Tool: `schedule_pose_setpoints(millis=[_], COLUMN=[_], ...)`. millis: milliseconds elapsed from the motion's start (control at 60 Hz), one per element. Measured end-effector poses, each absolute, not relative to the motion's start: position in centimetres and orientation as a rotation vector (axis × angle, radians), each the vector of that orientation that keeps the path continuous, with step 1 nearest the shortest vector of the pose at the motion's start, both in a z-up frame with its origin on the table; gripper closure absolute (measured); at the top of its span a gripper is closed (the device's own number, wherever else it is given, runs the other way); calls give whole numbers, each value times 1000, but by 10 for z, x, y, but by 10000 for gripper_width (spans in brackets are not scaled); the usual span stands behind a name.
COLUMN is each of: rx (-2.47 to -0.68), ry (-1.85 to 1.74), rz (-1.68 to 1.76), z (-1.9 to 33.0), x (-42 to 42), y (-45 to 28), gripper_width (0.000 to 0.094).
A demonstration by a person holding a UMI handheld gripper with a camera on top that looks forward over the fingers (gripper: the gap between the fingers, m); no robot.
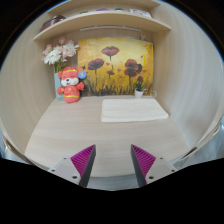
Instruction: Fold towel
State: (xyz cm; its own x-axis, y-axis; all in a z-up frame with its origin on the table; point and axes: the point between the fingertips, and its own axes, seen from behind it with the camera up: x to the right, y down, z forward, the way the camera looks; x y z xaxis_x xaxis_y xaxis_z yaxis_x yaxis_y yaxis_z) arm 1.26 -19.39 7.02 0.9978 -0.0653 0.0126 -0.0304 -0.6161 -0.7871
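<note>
A cream towel (pixel 133 110) lies flat on the light wooden table (pixel 70 130), at the far right, close to the back wall. It looks like a neat rectangle. My gripper (pixel 113 163) hovers over the table's near edge, well short of the towel. Its fingers (pixel 84 160) with magenta pads stand wide apart and hold nothing.
A stuffed bear in orange (pixel 69 86) sits at the back left, next to a vase of pale flowers (pixel 58 53). A small potted plant (pixel 139 89) stands behind the towel. A poppy painting (pixel 116 66) covers the back wall under a shelf (pixel 100 22).
</note>
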Motion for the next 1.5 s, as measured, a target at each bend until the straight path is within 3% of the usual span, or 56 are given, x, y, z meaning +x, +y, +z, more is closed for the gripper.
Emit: schedule_pose_setpoints(millis=[333, 517, 667, 783, 850, 983, 1083, 1333, 1400, 1500], rx=[-2285, -2321, -2337, -2320, -2320, -2380, -2393, -2221, -2203, -2232], ry=[-5, 11, 20, 23, 19, -38, -63, -20, 22, 76], rz=[-48, -43, -115, -161, -152, -167, -144, -216, -268, -291], z=[28, 2, -10, -11, -10, -12, 6, 131, 138, 116], x=[-23, -24, -9, 6, 9, 8, 3, 84, 131, 193], y=[2, 60, 68, 67, 65, 66, 67, 80, 78, 69], gripper_width=[260, 303, 522, 827, 887, 902, 903, 904, 903, 903])
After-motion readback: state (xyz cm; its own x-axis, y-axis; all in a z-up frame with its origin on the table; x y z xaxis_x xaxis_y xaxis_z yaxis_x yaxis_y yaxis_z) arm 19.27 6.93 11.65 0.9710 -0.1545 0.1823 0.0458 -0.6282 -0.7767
